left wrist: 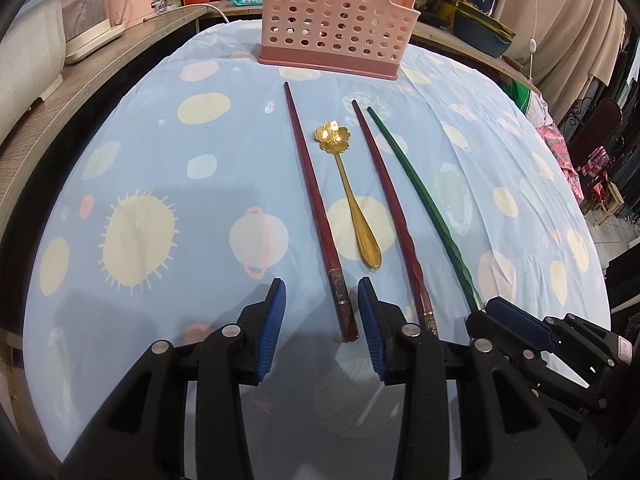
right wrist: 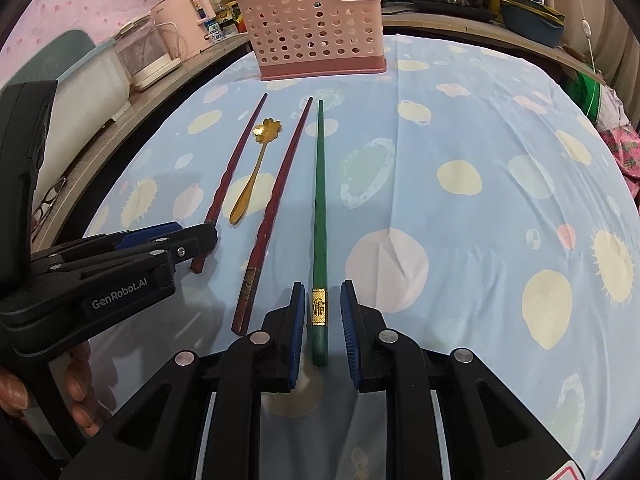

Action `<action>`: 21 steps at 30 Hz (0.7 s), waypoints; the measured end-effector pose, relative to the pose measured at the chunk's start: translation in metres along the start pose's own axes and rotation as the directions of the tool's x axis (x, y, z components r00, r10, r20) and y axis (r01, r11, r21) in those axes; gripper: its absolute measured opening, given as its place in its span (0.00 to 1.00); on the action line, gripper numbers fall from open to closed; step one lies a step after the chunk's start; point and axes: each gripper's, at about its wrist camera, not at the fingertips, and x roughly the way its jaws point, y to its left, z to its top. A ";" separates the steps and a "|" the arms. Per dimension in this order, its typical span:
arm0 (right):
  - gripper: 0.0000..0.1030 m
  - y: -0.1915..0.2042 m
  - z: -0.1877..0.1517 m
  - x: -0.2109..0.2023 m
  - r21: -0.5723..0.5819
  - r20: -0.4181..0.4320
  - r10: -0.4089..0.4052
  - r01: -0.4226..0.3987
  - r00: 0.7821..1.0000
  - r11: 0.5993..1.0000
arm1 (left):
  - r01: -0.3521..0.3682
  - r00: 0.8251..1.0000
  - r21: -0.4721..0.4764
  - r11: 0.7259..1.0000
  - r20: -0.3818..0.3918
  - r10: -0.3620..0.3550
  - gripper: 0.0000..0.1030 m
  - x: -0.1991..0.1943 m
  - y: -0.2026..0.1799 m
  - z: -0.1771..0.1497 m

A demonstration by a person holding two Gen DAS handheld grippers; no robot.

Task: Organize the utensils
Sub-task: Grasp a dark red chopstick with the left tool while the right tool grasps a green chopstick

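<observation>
The utensils all lie on the blue tablecloth point(left wrist: 160, 128), near the pink holder point(left wrist: 332, 20) at the far side: two red chopsticks, a gold spoon point(left wrist: 352, 200) between them and a green chopstick point(right wrist: 320, 200) on the right. None of them is lifted yet, so sorting these four is still ahead. The left gripper point(left wrist: 322, 312) stands open around the near end of the left red chopstick point(left wrist: 316, 208). The right gripper point(right wrist: 320, 332) is open around the green one, its pads not touching it.

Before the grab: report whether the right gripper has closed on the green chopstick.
Open: right gripper straddles the green chopstick, gaps showing beside both pads.
</observation>
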 end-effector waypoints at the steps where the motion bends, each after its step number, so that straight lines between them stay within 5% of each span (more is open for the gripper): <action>1: 0.19 0.000 0.000 0.000 -0.002 -0.001 -0.001 0.001 1.000 1.000 | 0.000 1.000 0.001 1.000 0.001 0.000 0.35 0.000 0.000 0.000; 21: 0.15 0.001 -0.001 0.002 -0.019 0.004 -0.018 0.019 1.000 1.000 | 0.010 1.000 0.003 1.000 0.011 -0.011 0.29 -0.001 0.002 -0.004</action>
